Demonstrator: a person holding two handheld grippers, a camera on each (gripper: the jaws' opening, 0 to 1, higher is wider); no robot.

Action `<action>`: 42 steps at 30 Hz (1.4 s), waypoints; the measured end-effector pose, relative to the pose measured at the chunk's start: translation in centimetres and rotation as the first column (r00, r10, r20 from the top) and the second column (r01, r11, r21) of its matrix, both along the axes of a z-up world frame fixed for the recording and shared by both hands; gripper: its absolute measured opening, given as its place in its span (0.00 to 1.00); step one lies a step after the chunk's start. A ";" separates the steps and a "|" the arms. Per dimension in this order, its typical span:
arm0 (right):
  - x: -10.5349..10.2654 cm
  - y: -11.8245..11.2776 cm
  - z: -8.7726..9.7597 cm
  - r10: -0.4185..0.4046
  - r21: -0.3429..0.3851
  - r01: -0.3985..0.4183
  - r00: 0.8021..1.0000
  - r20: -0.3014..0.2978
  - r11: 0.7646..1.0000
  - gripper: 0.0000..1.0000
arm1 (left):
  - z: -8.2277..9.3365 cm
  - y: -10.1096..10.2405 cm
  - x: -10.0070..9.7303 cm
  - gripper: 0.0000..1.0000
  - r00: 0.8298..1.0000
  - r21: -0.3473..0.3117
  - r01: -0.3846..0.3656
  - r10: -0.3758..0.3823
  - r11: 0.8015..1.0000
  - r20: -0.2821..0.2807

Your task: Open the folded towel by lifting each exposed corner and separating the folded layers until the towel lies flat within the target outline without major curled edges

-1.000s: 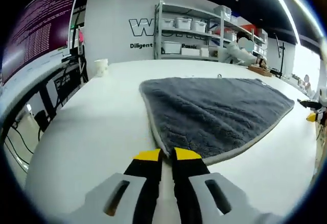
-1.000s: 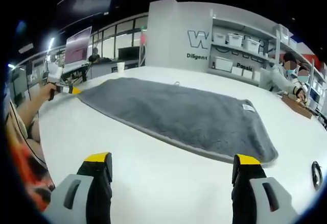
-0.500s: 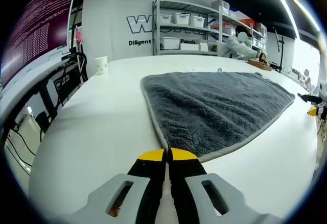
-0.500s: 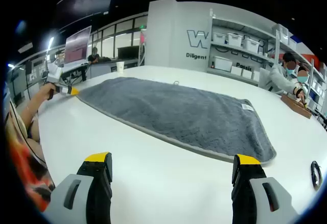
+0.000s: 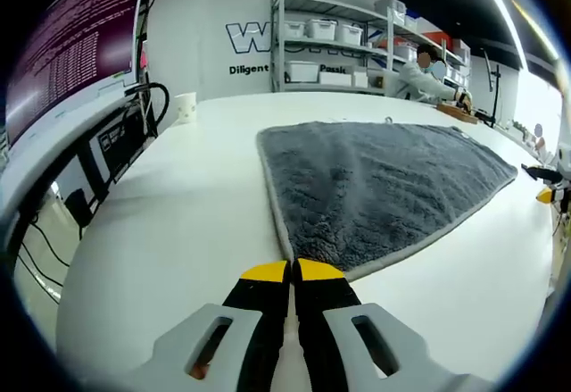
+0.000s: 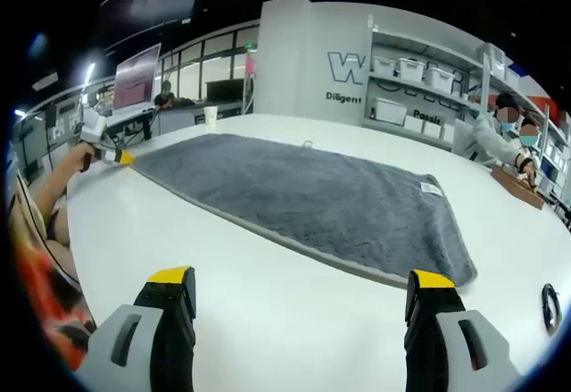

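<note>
On the white tabletop (image 5: 178, 204) lies one grey towel (image 5: 375, 187), spread out wide, its near corner right at the tips of the left gripper (image 5: 292, 271). That gripper's jaws are pressed together, and the corner seems pinched between them, though the actual bite is hidden behind the yellow tips. In the right gripper view the towel (image 6: 312, 200) stretches from 10 o'clock to 3 o'clock, with the left gripper (image 6: 120, 156) tiny at its far corner, held by a hand (image 6: 85, 155) and too small to read. The right gripper (image 6: 299, 280) is spread wide, nothing in it, well short of the towel's near edge. One paper cup (image 5: 185, 106) sits at 11 o'clock. Shelving (image 5: 330, 44) carries several white bins, too blurry to count.
</note>
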State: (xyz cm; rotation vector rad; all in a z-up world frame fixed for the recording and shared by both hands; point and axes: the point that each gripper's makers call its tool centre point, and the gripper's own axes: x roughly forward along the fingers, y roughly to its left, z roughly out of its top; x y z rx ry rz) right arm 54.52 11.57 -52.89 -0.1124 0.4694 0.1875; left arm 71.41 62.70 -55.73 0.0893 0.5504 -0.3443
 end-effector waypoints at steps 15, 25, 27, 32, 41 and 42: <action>0.0 0.0 -0.1 0.005 -0.009 -0.005 1.000 -0.009 1.000 0.98 | 0.0 2.0 -0.6 0.02 0.999 -0.003 -0.039 0.039 0.999 -0.005; 0.0 0.1 -0.3 0.008 -0.009 -0.008 1.000 -0.014 1.000 0.98 | 0.1 2.0 -1.6 0.04 1.000 0.024 -0.026 0.026 0.999 0.000; 0.1 0.1 -0.3 0.006 -0.006 -0.006 1.000 -0.013 1.000 0.98 | 0.4 1.5 -1.8 0.12 1.000 0.003 -0.006 0.006 1.000 0.000; 0.0 0.2 -0.2 0.001 -0.001 -0.001 1.000 -0.012 1.000 0.98 | 1.6 0.8 -2.1 0.35 0.999 -0.027 0.020 -0.020 0.999 0.026; 0.2 -0.1 -0.2 -0.011 0.015 0.011 1.000 -0.008 1.000 0.98 | 4.4 -3.8 -3.6 0.75 0.980 -0.177 0.192 -0.178 0.965 0.091; 0.4 -0.2 0.0 -0.014 0.021 0.014 1.000 -0.003 1.000 0.97 | 4.7 -4.3 -3.8 0.80 0.977 -0.195 0.208 -0.192 0.958 0.097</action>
